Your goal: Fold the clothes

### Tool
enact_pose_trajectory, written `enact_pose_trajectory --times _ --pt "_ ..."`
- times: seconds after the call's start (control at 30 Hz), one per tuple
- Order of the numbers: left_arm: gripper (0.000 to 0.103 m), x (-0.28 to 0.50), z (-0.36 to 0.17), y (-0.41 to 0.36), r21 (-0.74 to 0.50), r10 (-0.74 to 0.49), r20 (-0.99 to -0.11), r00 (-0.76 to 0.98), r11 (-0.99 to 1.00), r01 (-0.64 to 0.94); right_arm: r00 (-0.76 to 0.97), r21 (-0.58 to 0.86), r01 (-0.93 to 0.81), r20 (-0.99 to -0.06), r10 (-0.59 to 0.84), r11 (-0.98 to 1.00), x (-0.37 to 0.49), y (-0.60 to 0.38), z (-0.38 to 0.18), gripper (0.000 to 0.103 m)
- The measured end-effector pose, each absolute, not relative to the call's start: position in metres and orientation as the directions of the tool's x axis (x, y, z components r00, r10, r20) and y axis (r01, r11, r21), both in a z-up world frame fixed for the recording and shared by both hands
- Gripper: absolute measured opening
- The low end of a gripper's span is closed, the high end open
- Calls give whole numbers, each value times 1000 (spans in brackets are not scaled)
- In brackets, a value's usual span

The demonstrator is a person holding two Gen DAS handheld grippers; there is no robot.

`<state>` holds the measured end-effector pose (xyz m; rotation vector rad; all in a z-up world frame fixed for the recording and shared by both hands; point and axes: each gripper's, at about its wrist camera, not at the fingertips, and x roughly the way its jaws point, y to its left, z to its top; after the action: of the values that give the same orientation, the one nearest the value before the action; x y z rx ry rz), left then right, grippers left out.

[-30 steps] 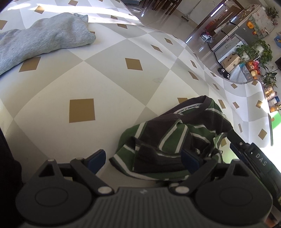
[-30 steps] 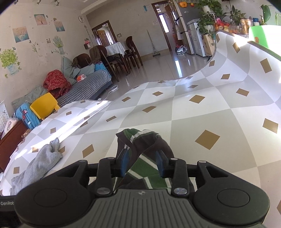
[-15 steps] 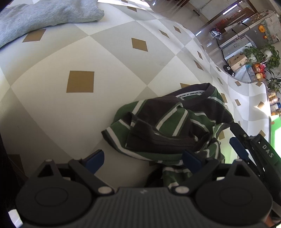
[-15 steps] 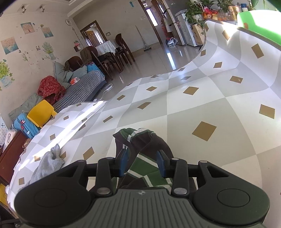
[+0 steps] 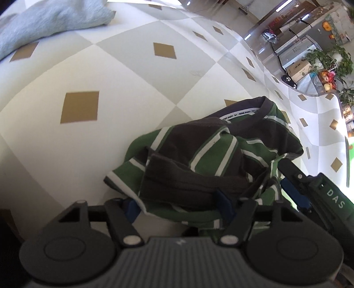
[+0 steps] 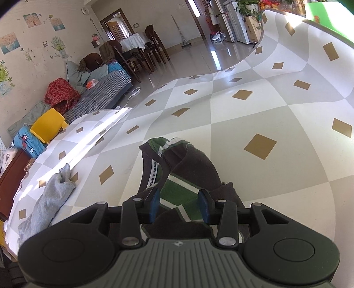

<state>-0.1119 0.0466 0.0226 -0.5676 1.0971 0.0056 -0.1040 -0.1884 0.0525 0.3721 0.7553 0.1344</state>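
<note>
Green-and-brown striped shirt (image 5: 212, 159) lies bunched on the checked tablecloth (image 5: 93, 73), right at the tips of both tongs. The left gripper (image 5: 178, 205) has just been closing and now pinches the nearest hem. The right gripper (image 6: 178, 205) clamps another fold. Since each may hold 2 or more layers, lifting could raise a wad, not an edge. Beyond, the grey garment (image 5: 50, 21) lies well apart.
</note>
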Motion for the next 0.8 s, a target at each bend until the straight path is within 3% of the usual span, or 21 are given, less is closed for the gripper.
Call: enact_pose_trajectory --times 0.03,0.17,0.33,0.4,0.47,0.63,0.8 --pt "43 -108 23 46 -427 -267 -839 474 862 -272 718 374 14 -649 251 927 -103 -188 51 38" --pt "35 -91 20 49 -422 -263 -841 474 866 -269 699 362 12 -669 250 932 -100 -186 44 39" --pt "35 -70 23 41 -329 -181 -859 479 913 -244 667 362 -2 -694 271 932 -88 -185 35 39" --pt "35 -62 23 41 -311 -164 -860 482 919 -242 660 340 -24 -701 270 940 -82 -182 34 28" --pt "35 -53 23 43 -303 -155 -861 484 921 -244 654 335 -48 -702 282 941 -75 -181 34 24" --pt "34 -33 23 51 -298 -148 -864 481 921 -252 632 417 -77 -682 368 906 -52 -186 34 23" --pt "34 -14 22 53 -277 -130 -865 484 929 -245 633 398 -128 -672 384 908 -29 -182 36 22"
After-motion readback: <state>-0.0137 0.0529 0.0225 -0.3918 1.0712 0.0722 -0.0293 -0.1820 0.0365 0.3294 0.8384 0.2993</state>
